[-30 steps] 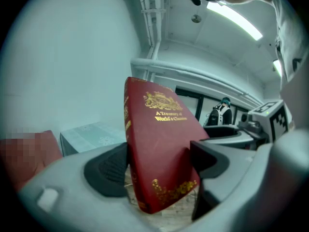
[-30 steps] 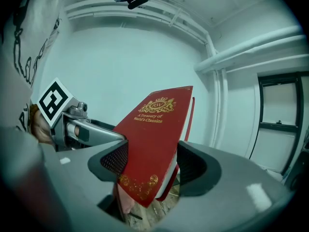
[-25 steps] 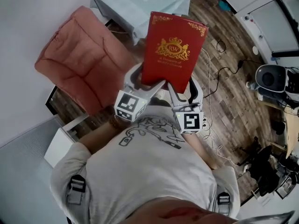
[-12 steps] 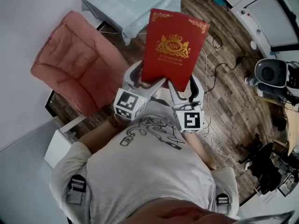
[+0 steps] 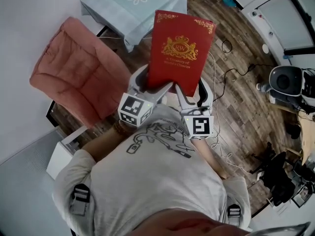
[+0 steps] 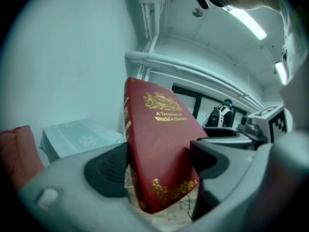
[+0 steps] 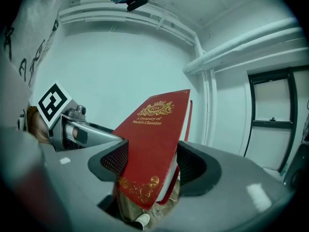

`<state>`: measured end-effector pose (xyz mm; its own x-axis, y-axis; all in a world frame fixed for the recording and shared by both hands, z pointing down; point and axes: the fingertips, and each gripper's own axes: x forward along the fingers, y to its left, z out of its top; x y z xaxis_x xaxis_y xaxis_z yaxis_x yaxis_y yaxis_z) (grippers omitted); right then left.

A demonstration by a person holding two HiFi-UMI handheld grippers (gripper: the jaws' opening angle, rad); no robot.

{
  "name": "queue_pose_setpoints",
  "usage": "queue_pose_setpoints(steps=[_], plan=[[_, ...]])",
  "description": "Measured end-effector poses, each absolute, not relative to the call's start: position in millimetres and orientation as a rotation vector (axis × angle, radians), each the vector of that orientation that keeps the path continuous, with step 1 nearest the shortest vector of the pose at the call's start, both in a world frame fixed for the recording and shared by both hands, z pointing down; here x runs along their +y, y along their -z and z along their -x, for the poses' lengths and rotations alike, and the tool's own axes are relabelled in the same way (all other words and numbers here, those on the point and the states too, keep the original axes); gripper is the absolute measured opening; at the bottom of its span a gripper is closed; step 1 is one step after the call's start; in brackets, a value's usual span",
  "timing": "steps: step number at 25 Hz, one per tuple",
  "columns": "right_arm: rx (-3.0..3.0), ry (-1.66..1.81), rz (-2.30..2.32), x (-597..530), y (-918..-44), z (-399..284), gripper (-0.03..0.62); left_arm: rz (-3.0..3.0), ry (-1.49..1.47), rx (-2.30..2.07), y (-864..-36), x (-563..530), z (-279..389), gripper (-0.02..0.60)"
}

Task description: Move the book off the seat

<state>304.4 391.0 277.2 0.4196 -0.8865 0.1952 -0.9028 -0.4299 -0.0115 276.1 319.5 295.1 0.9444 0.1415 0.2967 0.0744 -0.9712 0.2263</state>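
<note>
A red hardback book point(image 5: 179, 50) with a gold crest is held up over the wooden floor, cover facing up. My left gripper point(image 5: 150, 85) is shut on its near left corner and my right gripper point(image 5: 189, 90) on its near right corner. In the left gripper view the book point(image 6: 161, 144) stands between the black pads of that gripper point(image 6: 159, 166). The right gripper view shows the book point(image 7: 154, 129) clamped in the right gripper point(image 7: 152, 166). The seat, a pink armchair point(image 5: 74, 77), stands to the left with nothing on its cushion; its edge point(image 6: 14, 153) shows in the left gripper view.
A low table with a pale blue cloth point(image 5: 130, 4) stands beyond the armchair, also as the table point(image 6: 79, 139). Cables point(image 5: 229, 68) trail over the floor at right. A grey round appliance point(image 5: 285, 82) and a dark chair base point(image 5: 275, 178) stand far right; a white box point(image 5: 66, 154) sits lower left.
Both grippers have carried the book sideways, away from the armchair. The armchair and table sit further left in the head view. The grip on the book is unchanged.
</note>
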Motion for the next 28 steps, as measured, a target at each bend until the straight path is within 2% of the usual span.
queue_pose_setpoints(steps=[18,28], plan=[[-1.656,-0.268,-2.488,245.7,-277.3,-446.1,0.299,-2.857,-0.430,0.066,-296.3,173.8,-411.4,0.389],[-1.783,-0.282,-2.334,113.2,-281.3,-489.3,0.302,-2.815,-0.405,-0.099,-301.6,46.2,-444.3,0.388]])
